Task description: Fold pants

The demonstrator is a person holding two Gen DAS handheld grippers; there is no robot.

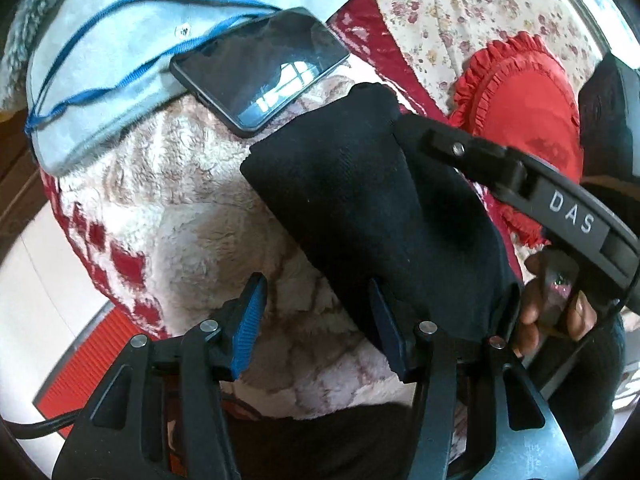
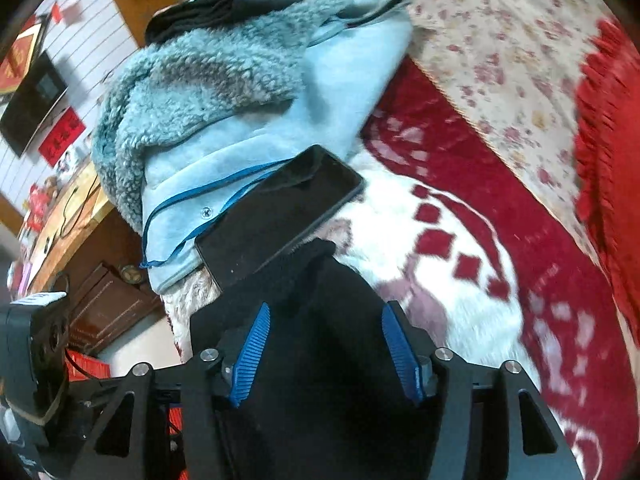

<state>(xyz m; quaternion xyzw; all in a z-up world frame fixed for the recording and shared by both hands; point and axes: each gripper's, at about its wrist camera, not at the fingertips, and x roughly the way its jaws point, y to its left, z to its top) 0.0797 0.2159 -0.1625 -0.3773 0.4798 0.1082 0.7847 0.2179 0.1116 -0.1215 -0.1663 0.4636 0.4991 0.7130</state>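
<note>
The black pants (image 1: 360, 208) lie folded in a narrow strip on a red and white fleece blanket (image 1: 180, 208). My left gripper (image 1: 316, 320) is open; its right finger rests at the pants' left edge, its left finger over bare blanket. My right gripper (image 2: 328, 356) is open above the pants (image 2: 320, 320), one blue pad on each side of the dark cloth. The right gripper's black body, marked DAS (image 1: 568, 212), and the hand holding it show at the right of the left wrist view.
A black phone (image 1: 260, 68) lies just beyond the pants' far end, partly on a light blue fleece jacket (image 1: 120, 60); both also show in the right wrist view (image 2: 280, 212). A red frilled cushion (image 1: 528, 108) and floral sheet (image 1: 460, 8) lie right. Bed edge at left.
</note>
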